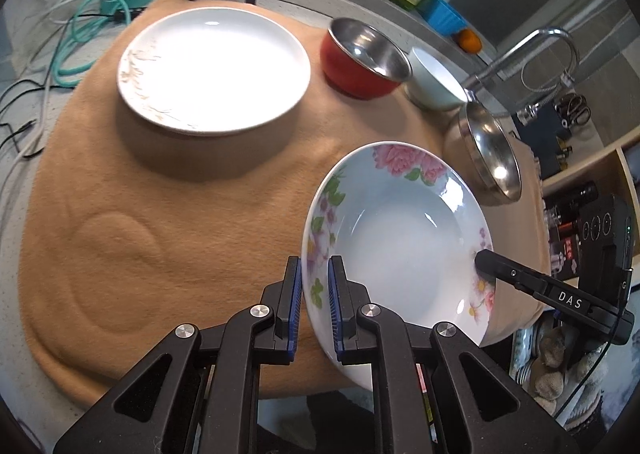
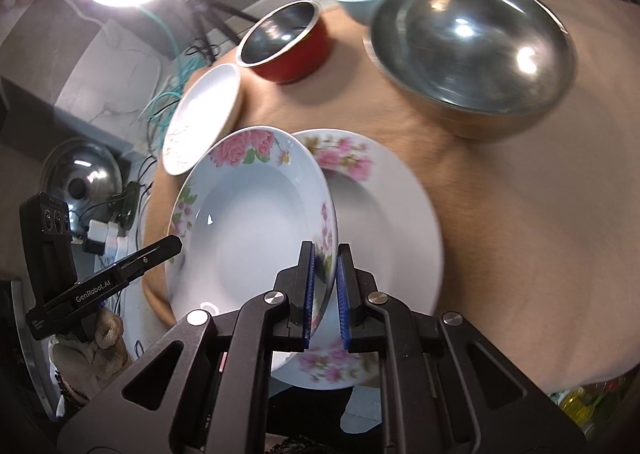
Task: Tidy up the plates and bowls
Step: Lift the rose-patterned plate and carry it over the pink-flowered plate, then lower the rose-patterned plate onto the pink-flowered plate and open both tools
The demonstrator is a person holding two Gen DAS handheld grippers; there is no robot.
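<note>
Both claws clamped on same floral deep plate [image 1: 400, 238], opposite rims. Left claw [image 1: 314, 310] pinched narrow on near-left rim, blue pads either side of the edge. Right claw [image 2: 325, 290] same, narrow on the rim nearest it; its tip also visible in left wrist view at the far-right rim. Plate carried in air, tilted, above tan cloth [image 1: 160, 213] on the table.

Key relation: second floral plate [image 2: 384, 205] lay flat on cloth directly behind/under the held one in right wrist view, partly overlapped by it. Held plate offset toward the left of that view, not yet centred over it. Judged next move = shift toward the flat plate, level out, lower to stack. Right claw nearer the target; left one on the outer side.

White plate [image 1: 214, 69] sat apart, further up-left on cloth; looked like an alt stack spot but further off. Red bowl [image 1: 362, 61], pale blue bowl [image 1: 436, 81], steel bowl [image 2: 472, 53] grouped at far edge, untouched.

Risk, est.: tilt + rim-only grip on glazed ceramic, could slip or clack rim-on-rim if lowered unlevel. Right view motion-blurred, exact overlap hard to call.
</note>
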